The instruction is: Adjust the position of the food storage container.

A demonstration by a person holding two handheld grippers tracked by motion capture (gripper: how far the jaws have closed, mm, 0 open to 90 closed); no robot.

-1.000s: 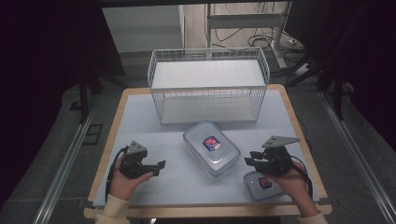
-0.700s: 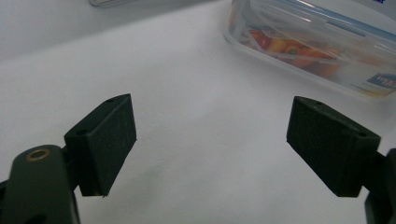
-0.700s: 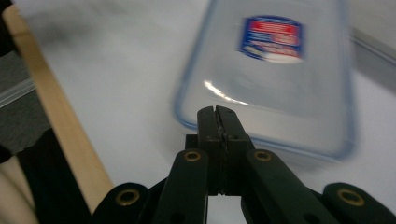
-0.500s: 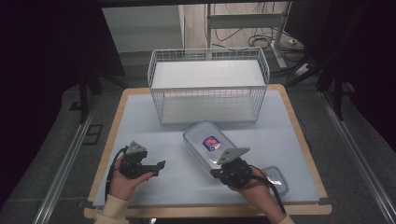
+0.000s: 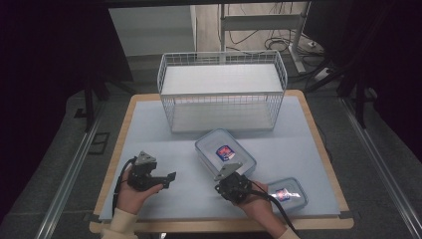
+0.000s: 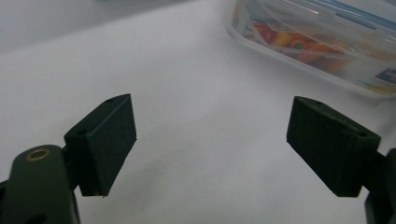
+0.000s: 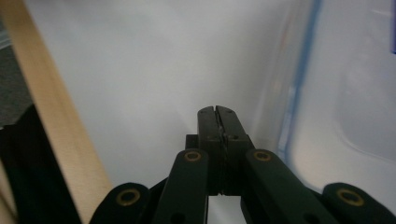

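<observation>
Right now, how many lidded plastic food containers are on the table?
2: the large clear rectangular container lies mid-table in front of the white wire basket; the small clear container sits near the front right edge. None looks hidden.

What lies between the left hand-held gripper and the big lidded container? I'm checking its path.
Nothing: in the high view, bare table mat separates the left hand-held gripper from the big lidded container.

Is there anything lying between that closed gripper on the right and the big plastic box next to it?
Nothing visible. The right gripper, jaws shut on nothing, sits beside the near edge of the large container, with bare mat around them.
</observation>
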